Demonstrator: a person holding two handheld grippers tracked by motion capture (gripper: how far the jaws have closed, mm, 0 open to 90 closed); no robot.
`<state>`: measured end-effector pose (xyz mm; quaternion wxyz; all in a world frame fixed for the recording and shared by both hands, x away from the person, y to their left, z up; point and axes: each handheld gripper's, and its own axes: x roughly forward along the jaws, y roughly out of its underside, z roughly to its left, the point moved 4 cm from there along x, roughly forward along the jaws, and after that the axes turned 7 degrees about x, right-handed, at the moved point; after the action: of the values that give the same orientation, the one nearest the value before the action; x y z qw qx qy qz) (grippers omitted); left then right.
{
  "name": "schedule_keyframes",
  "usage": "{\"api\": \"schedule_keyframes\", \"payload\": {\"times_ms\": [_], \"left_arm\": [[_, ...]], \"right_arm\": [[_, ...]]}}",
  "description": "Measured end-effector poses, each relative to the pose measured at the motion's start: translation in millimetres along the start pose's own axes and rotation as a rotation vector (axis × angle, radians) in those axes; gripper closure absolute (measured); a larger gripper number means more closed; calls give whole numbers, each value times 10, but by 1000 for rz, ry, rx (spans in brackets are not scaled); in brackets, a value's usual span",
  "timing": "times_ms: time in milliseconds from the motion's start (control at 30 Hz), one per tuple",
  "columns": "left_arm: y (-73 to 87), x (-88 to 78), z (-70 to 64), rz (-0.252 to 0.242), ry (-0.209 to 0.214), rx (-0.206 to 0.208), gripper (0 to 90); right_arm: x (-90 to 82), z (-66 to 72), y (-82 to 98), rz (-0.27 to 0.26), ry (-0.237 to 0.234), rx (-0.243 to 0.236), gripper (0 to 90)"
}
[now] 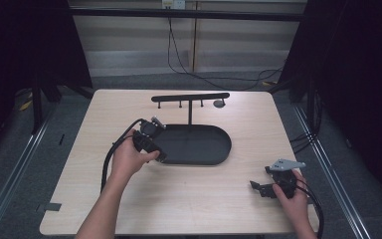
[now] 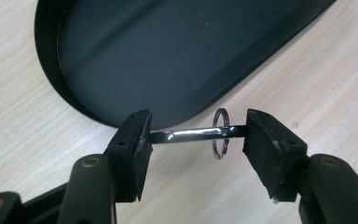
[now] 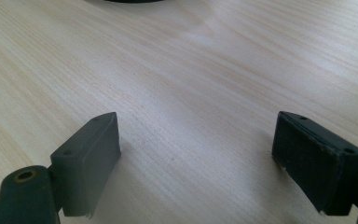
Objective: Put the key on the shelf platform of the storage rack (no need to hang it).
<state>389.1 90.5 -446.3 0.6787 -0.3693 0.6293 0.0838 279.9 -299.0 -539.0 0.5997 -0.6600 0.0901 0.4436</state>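
— What's in your left gripper (image 2: 193,140)?

— A shiny flat metal bar (image 2: 186,135) with a split ring (image 2: 220,133) on it, pinched end to end between the jaws, just over the black tray (image 2: 46,70) rim.

— And the right gripper (image 3: 196,163)?

— Spread wide, idle over bare table (image 3: 191,70) (well apart from the tray).

— Advice?

— I'd keep squeezing evenly; an endwise grip could slip.

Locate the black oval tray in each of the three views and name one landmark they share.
High view: black oval tray at the table's centre, beside the left gripper.
Left gripper view: tray fills the top, beyond the fingers.
Right gripper view: a sliver of its rim at the top edge.
Shared landmark: the pale wooden table.
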Motion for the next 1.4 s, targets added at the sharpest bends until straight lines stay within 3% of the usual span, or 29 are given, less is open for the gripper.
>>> {"api": "schedule_keyframes", "payload": {"times_ms": [400, 900, 1400], "left_arm": [[-105, 94, 37, -35, -19, -39, 422], [-194, 191, 83, -51, -58, -59, 422], [-263, 339, 124, -55, -69, -77, 422]], "right_arm": [[0, 0, 0, 0, 0, 0, 145], [1, 0, -1, 0, -1, -1, 145], [2, 2, -1, 0, -2, -2, 145]]}}
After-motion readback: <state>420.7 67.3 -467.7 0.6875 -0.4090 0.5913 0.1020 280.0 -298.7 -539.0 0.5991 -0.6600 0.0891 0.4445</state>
